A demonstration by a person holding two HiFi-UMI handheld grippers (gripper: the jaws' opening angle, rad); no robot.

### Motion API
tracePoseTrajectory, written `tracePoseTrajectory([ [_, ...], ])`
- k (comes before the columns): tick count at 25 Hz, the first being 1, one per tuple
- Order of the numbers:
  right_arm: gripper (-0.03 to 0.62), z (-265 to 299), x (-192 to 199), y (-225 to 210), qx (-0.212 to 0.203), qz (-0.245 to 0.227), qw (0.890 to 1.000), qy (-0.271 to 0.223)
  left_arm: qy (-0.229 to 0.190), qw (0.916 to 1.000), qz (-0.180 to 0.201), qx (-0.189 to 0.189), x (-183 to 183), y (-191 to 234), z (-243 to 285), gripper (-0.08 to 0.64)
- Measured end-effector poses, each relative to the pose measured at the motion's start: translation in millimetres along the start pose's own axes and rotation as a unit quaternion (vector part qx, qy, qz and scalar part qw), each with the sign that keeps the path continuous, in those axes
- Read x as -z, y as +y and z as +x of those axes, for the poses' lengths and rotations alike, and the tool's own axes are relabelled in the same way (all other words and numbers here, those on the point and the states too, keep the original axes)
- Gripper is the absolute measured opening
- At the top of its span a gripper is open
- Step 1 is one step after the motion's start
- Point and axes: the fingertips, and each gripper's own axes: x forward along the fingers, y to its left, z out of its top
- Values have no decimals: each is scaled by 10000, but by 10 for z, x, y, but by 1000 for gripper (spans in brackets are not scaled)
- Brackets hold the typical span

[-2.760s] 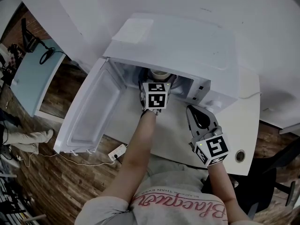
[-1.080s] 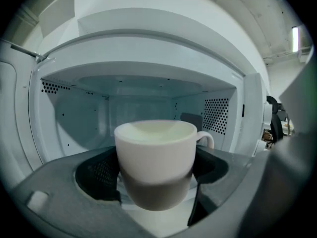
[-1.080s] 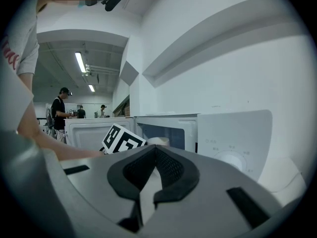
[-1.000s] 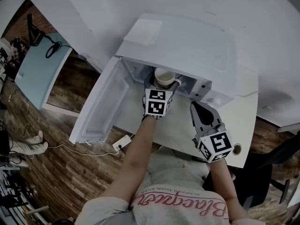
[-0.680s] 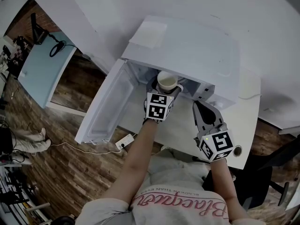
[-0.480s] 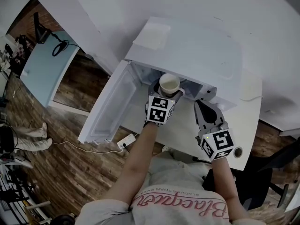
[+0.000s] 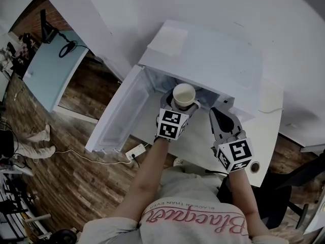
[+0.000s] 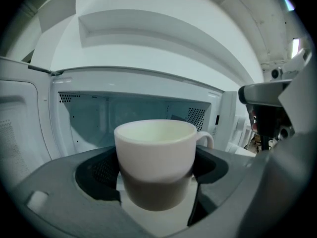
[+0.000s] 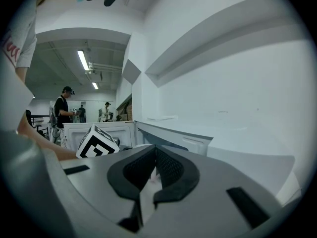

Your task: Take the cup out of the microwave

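Your left tool [image 7: 181, 105]: its jaws are spread wide and they pinch the cup from both sides. The dark pads lie against the cup wall on the left and on the right.
Cup [image 8: 155, 150]: white and upright. Its handle [image 8: 206, 139] points to the right in the left gripper view.
Place of the cup: at the mouth of the microwave. In the head view it is just at the open front edge, and in the left gripper view the cavity with its perforated walls is behind it.
Microwave [image 7: 213, 55]: white, it stands on the table [image 7: 266, 131]. A white sheet [image 7: 170, 39] lies flat on its top.
Door [image 7: 118, 113]: fully open, swung out to the left side of the head view.
Your right tool [image 9: 151, 168]: its jaws are pressed together with nothing between them. It is to the right of the cup and apart from it, near the front right corner of the microwave.
Floor [image 7: 76, 187]: wood. A white power strip [image 7: 133, 152] with a cable lies on it, below the door.
Background: two persons [image 9: 63, 110] stand far off in the right gripper view.
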Motion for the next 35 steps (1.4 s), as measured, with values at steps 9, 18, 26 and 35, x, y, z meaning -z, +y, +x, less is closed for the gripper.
tracePoseTrajectory([
  [9,11,-31,-151,22,-37,-174,9998,-124,-122,9999,14,89,-153,-90,-192,434],
  [18,11,-82,-246,28,-25,-227,9996,-193,-263,9992,248,172,-403,-220,-395,434],
  [26,11,-143,-383,41,-33,-93,9989,-459,-422,9989,107,172,-577,-219,-593,434],
  [35,11,-216,-527,19,-103,69,9974,-710,-726,9971,186,144,-843,-266,-765,434],
])
